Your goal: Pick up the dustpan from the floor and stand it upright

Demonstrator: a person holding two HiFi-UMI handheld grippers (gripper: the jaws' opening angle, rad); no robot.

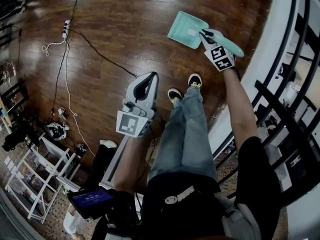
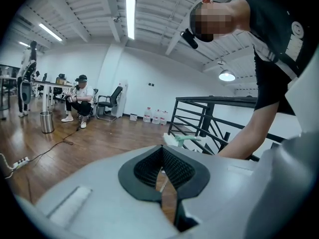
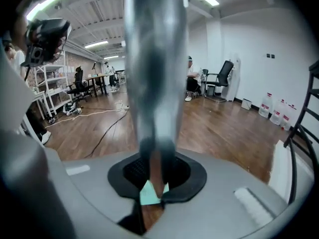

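Observation:
The mint-green dustpan is low over the dark wood floor ahead of my feet, its handle pointing right. Whether the pan touches the floor I cannot tell. My right gripper is shut on the handle where it joins the pan. In the right gripper view the handle rises as a blurred grey bar from the right gripper, with a bit of mint pan showing below. My left gripper hovers apart at the lower left, shut and empty. In the left gripper view, beyond the left gripper, the dustpan shows by the railing.
A black railing and a white ledge run along the right. Cables and a power strip lie at the far left. My shoes stand just behind the dustpan. White racks stand at the lower left. A seated person and a bin are far off.

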